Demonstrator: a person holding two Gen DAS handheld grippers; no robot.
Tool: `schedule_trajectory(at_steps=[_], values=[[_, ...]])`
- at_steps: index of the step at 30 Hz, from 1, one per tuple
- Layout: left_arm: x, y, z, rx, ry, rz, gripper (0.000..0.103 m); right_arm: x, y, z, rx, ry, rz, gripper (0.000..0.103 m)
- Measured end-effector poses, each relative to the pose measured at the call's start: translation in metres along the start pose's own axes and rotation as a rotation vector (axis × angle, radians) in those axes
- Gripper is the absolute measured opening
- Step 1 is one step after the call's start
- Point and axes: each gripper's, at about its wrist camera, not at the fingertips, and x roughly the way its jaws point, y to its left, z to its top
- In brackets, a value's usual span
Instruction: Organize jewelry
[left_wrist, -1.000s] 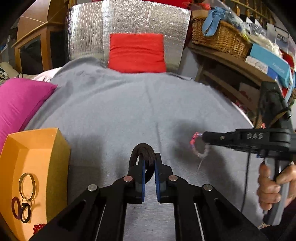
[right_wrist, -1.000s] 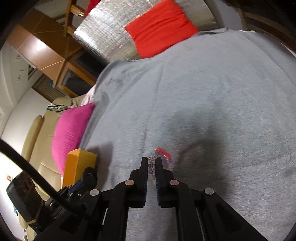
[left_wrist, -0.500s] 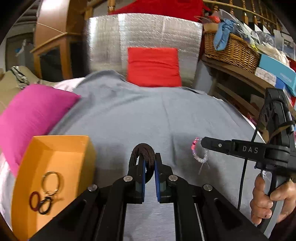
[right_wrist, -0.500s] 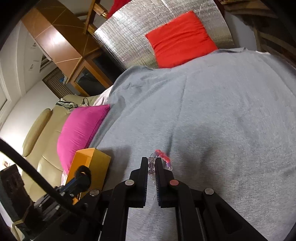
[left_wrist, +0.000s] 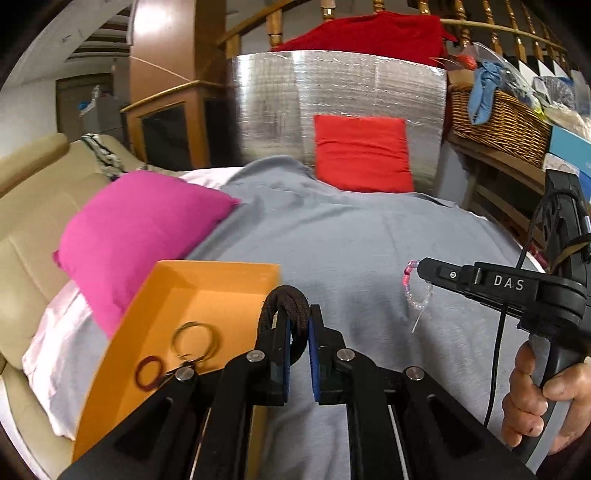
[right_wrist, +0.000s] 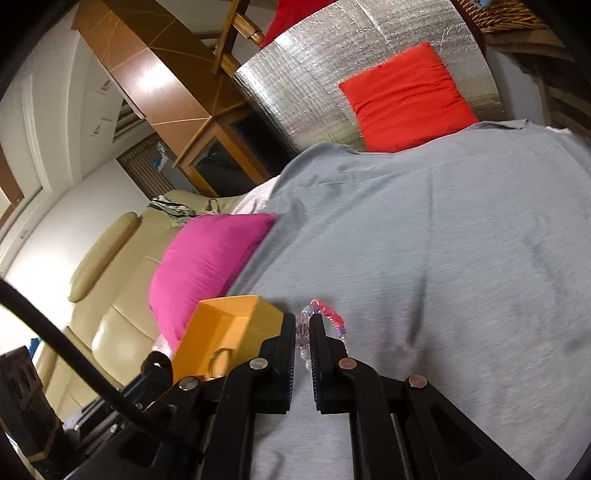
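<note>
So the surface I'm working over is a bed covered with a grey blanket (left_wrist: 369, 251), a bit wrinkled toward the far end. Sitting right on it at my near left is an orange cardboard box (left_wrist: 218, 269), open top, one corner poking toward the middle of the blanket. Just behind the box, a magenta pillow (left_wrist: 140, 221) lies on the blanket's left edge, half over a pale pink sheet (left_wrist: 55, 369) that sticks out from under the grey. At the far end a red cushion (left_wrist: 364, 155) stands on the blanket, propped against a silver foil panel (left_wrist: 273, 107). The middle of the blanket is bare grey fabric.
</note>
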Motion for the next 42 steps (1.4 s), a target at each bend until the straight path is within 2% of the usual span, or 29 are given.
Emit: schedule_trajectory(at_steps=[6,9,12,18,26,36,39,41,42], values=[[-0.019,0.029,-0.008,-0.006,-0.01,0.068,0.009,0.006,0.037,-0.016,0.012,-0.023,0.1,0.009],[-0.025,0.046,-0.015,-0.008,-0.004,0.107,0.009,0.019,0.055,-0.026,0.022,0.02,0.192,0.009],[-0.025,0.064,-0.021,-0.033,0.007,0.136,0.009,0.026,0.074,-0.032,-0.024,0.048,0.225,0.009],[-0.014,0.091,-0.03,-0.06,0.039,0.179,0.009,0.043,0.094,-0.04,-0.011,0.096,0.32,0.009],[0.001,0.126,-0.051,-0.091,0.103,0.24,0.009,0.083,0.126,-0.064,-0.052,0.215,0.332,0.009],[0.031,0.158,-0.079,-0.13,0.218,0.283,0.01,0.129,0.143,-0.093,-0.087,0.37,0.264,0.009],[0.035,0.167,-0.085,-0.149,0.234,0.282,0.021,0.137,0.146,-0.101,-0.099,0.41,0.252,0.009],[0.034,0.171,-0.088,-0.157,0.232,0.28,0.041,0.141,0.149,-0.105,-0.107,0.427,0.246,0.012],[0.033,0.173,-0.089,-0.157,0.229,0.278,0.046,0.144,0.15,-0.107,-0.106,0.441,0.245,0.012]])
